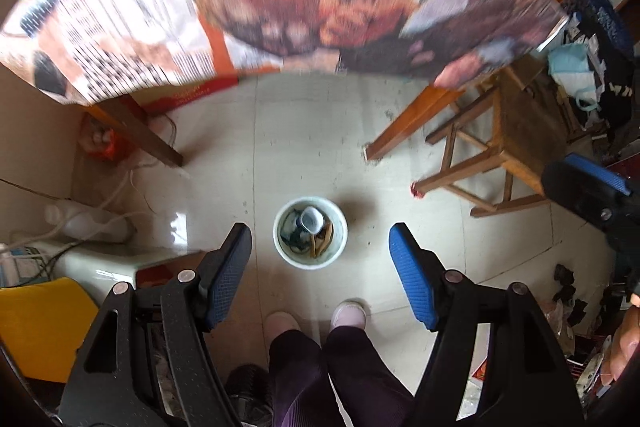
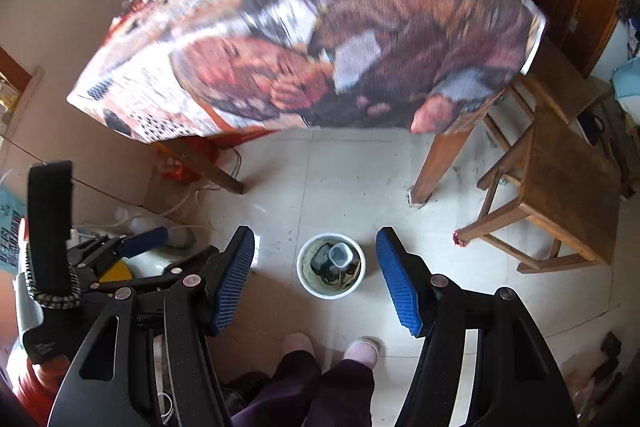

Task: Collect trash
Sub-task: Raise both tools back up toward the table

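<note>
Open floor (image 1: 320,131) around the bin (image 1: 310,233), between table legs (image 1: 412,123), stool (image 1: 516,143) at right.

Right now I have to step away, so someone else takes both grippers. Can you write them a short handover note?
Left gripper: open, nothing between its fingers.
Right gripper: open, also empty.
Both hang over the small white bin on the tiled floor, just ahead of the person's slippers. The bin already holds trash: a small cup and brownish scraps.
The table with its printed cloth stands beyond the bin; bottles and clutter show at its far end.
Done: some trash binned.
Left: check the table and floor for more trash.
</note>
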Action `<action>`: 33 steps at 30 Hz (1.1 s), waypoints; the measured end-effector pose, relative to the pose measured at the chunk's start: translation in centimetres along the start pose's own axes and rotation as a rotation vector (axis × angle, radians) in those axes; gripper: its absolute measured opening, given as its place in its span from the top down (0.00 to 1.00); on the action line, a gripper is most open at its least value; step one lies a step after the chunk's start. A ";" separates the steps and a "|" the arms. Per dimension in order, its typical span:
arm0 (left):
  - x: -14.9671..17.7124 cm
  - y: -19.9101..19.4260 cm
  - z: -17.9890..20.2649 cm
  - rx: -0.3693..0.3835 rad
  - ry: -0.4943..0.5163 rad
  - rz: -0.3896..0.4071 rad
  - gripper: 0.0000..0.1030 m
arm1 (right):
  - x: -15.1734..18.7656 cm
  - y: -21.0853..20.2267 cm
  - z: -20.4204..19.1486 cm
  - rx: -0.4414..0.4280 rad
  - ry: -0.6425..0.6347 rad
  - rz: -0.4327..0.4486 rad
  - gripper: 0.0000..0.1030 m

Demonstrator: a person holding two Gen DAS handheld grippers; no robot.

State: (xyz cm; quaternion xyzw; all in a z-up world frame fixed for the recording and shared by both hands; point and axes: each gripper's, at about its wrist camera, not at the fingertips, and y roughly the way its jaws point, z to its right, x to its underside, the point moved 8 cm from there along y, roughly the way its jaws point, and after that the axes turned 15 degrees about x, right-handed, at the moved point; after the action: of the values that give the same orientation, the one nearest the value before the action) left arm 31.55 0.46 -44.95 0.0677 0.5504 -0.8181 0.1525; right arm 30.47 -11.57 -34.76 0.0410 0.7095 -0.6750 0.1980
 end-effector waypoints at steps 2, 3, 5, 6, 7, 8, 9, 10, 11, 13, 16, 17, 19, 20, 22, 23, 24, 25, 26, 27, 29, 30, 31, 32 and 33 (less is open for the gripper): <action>-0.7 -2.5 0.7 -0.008 0.017 0.029 0.32 | -0.6 -1.9 -0.2 0.002 0.005 0.021 0.42; -1.0 -3.6 0.9 -0.012 0.025 0.042 0.32 | -0.9 -2.9 -0.2 0.004 0.007 0.034 0.42; -1.7 -6.4 1.3 -0.016 0.042 0.080 0.32 | -1.5 -5.2 -0.3 0.011 0.008 0.068 0.42; -2.0 -7.8 1.7 -0.016 0.049 0.101 0.32 | -1.8 -6.2 -0.4 0.017 0.009 0.084 0.42; -2.3 -9.1 2.0 -0.014 0.054 0.120 0.32 | -2.1 -7.2 -0.4 0.021 0.009 0.099 0.42; -2.7 -10.9 2.4 -0.010 0.061 0.146 0.32 | -2.5 -8.5 -0.5 0.024 0.010 0.119 0.42; -2.9 -12.0 2.8 -0.007 0.067 0.163 0.32 | -2.9 -9.7 -0.6 0.027 0.014 0.138 0.42; -3.1 -13.2 3.0 -0.006 0.076 0.182 0.32 | -3.1 -10.5 -0.7 0.027 0.016 0.150 0.42; -3.3 -14.7 3.5 -0.005 0.088 0.202 0.32 | -3.5 -11.8 -0.8 0.027 0.024 0.170 0.42; -3.7 -17.1 4.2 -0.004 0.109 0.230 0.32 | -4.2 -13.9 -1.0 0.026 0.036 0.204 0.42; -3.9 -20.0 5.1 0.001 0.140 0.265 0.32 | -5.0 -17.1 -1.5 0.045 0.047 0.269 0.42; -4.0 -21.3 5.4 0.004 0.152 0.281 0.32 | -5.3 -18.0 -1.7 0.048 0.049 0.286 0.42; -4.4 -23.3 5.9 0.017 0.170 0.307 0.32 | -5.6 -19.9 -2.0 0.051 0.056 0.319 0.42; -4.6 -24.4 6.2 0.026 0.181 0.325 0.32 | -5.8 -20.9 -2.2 0.054 0.061 0.340 0.42; -5.0 -26.3 6.5 0.032 0.200 0.353 0.32 | -6.1 -22.5 -2.6 0.063 0.067 0.369 0.42; -5.2 -27.5 6.9 0.038 0.214 0.374 0.32 | -6.3 -23.3 -2.8 0.071 0.071 0.386 0.42; -5.4 -28.5 7.1 0.046 0.227 0.394 0.32 | -6.4 -23.9 -2.9 0.077 0.073 0.399 0.42; -5.5 -29.4 7.3 0.052 0.240 0.412 0.32 | -6.5 -24.7 -3.2 0.087 0.078 0.419 0.42; -5.6 -30.0 7.4 0.054 0.248 0.426 0.31 | -6.6 -25.2 -3.4 0.093 0.081 0.432 0.42; -5.7 -31.0 7.6 0.056 0.261 0.447 0.30 | -6.7 -25.8 -3.6 0.102 0.083 0.450 0.42; -6.0 -32.6 7.7 0.058 0.283 0.488 0.27 | -6.9 -26.8 -3.8 0.114 0.088 0.481 0.42; -6.1 -33.5 7.7 0.056 0.295 0.512 0.25 | -7.1 -27.2 -3.9 0.119 0.094 0.500 0.39; -6.3 -34.3 7.7 0.050 0.306 0.537 0.20 | -7.2 -27.6 -3.8 0.120 0.098 0.510 0.37; -6.5 -34.8 7.7 0.047 0.311 0.550 0.16 | -7.5 -27.9 -3.8 0.120 0.103 0.524 0.36; -6.7 -35.4 7.7 0.043 0.317 0.568 0.13 | -7.8 -28.2 -3.8 0.121 0.108 0.536 0.34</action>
State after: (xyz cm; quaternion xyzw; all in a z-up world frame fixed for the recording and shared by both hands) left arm 26.88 6.87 -8.98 0.3483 0.5089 -0.7336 0.2857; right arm 27.63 -8.62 -5.57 0.2749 0.6411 -0.6367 0.3288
